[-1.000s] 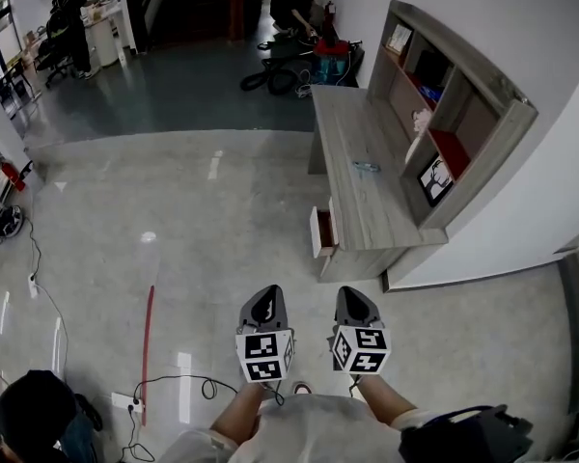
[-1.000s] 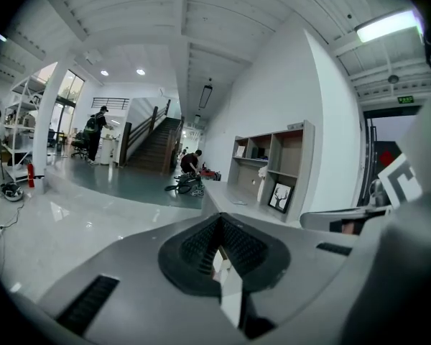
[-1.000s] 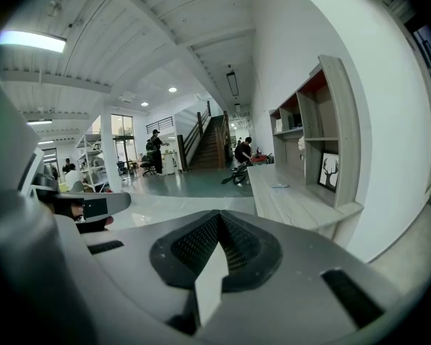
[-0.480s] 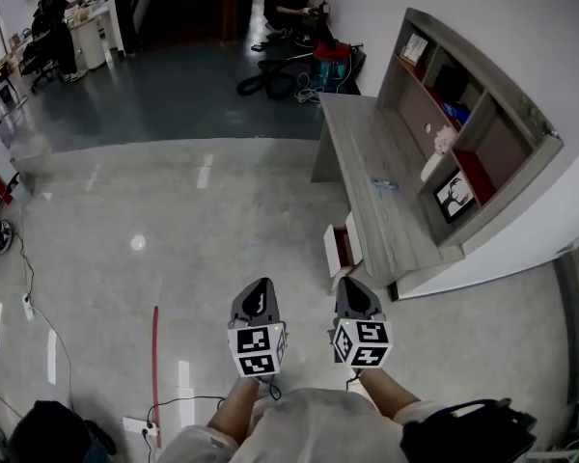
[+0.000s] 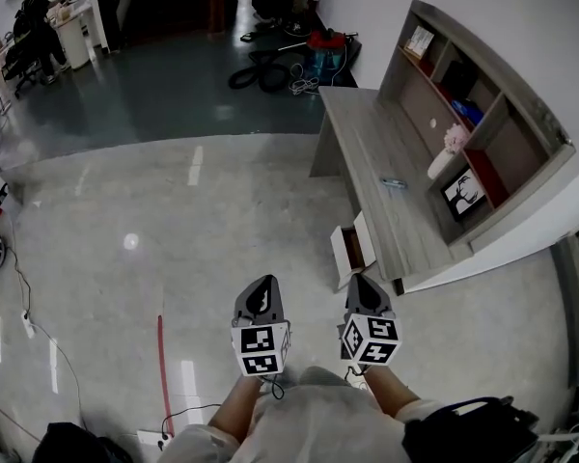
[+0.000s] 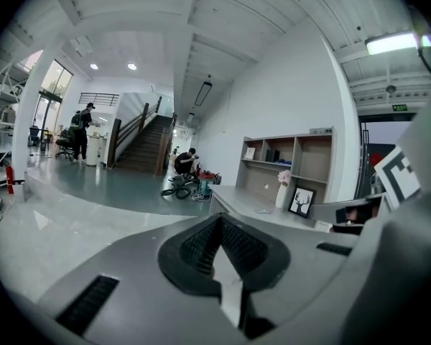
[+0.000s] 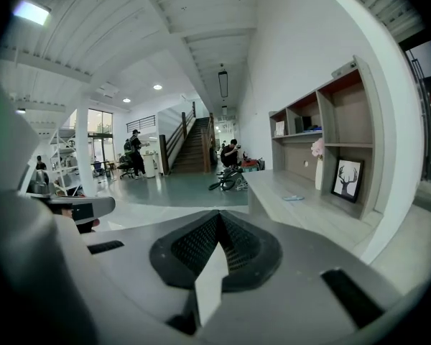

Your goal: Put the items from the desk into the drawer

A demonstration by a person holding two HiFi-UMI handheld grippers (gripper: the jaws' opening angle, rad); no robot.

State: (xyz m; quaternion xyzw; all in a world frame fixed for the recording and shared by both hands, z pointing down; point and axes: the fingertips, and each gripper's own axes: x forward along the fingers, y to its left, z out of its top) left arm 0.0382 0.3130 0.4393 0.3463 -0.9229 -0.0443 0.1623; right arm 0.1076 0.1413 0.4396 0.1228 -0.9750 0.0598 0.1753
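Observation:
A long grey desk [image 5: 378, 152] stands against the right wall, and a small bluish item [image 5: 394, 183] lies on its top. At the desk's near end a drawer [image 5: 352, 250] is pulled out toward the floor. Both grippers are held close to my body, well short of the desk. My left gripper [image 5: 262, 285] is shut with nothing in it, jaws meeting in the left gripper view [image 6: 219, 219]. My right gripper [image 5: 359, 281] is shut and empty too [image 7: 217, 215], and it points near the drawer. The small item [image 7: 293, 198] shows far off in the right gripper view.
A shelf unit [image 5: 482, 95] on the desk holds a deer picture [image 5: 465, 193], a vase with pink flowers [image 5: 447, 152] and books. Cables and bags [image 5: 280, 61] lie beyond the desk, where a person crouches. A red floor strip [image 5: 162, 365] and a power strip [image 5: 154, 439] are at my left.
My view has moved closer to the desk and drawer, which now sit nearer the grippers. Both grippers stayed shut and level in front of me.

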